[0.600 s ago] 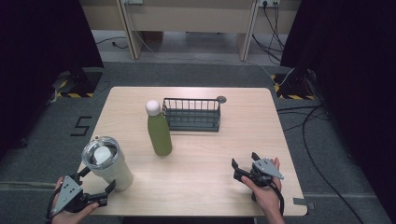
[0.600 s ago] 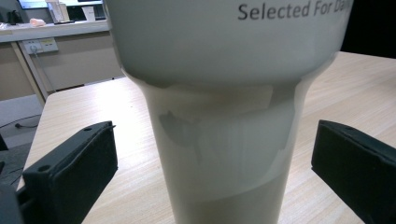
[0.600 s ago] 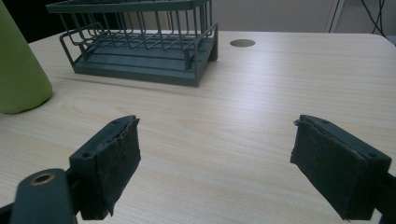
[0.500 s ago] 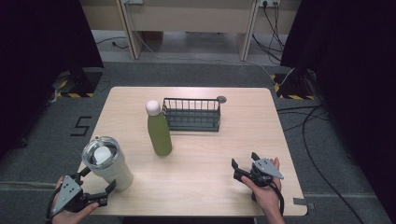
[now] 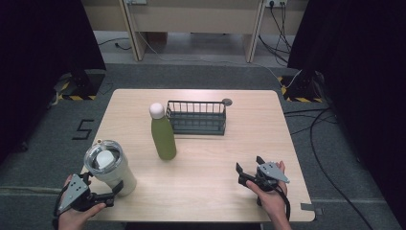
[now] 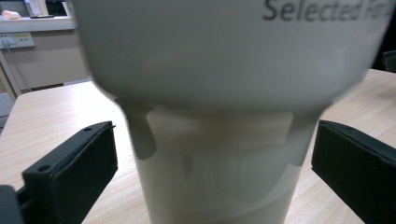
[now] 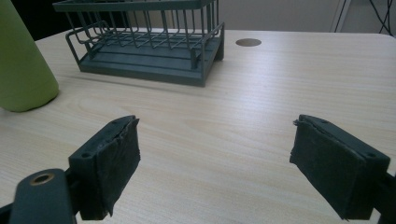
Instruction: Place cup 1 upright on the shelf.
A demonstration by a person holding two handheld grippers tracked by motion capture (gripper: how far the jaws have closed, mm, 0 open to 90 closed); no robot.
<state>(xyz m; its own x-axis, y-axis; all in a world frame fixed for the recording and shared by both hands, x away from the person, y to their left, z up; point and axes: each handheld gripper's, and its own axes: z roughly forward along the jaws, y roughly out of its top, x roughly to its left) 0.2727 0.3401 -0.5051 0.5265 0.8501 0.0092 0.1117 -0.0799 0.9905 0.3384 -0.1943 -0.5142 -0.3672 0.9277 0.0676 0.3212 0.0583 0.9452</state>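
- left gripper: lower left of the high view, at the table's near corner; jaws spread to either side of the tumbler, not pressing it; in the left gripper view a gap shows on each side of the tumbler wall
- tumbler: pale, clear-lidded, upright, lower left of the high view; fills the centre of the left gripper view; same place as in the frames just before
- right gripper: lower right of the high view, jaws wide apart over bare table, holding nothing
- green bottle: upright, centre of frame, just left of the wire basket
- change: next to none; both hands unmoved since the earlier frames; judgement: grasp on the tumbler lined up, closing not yet begun
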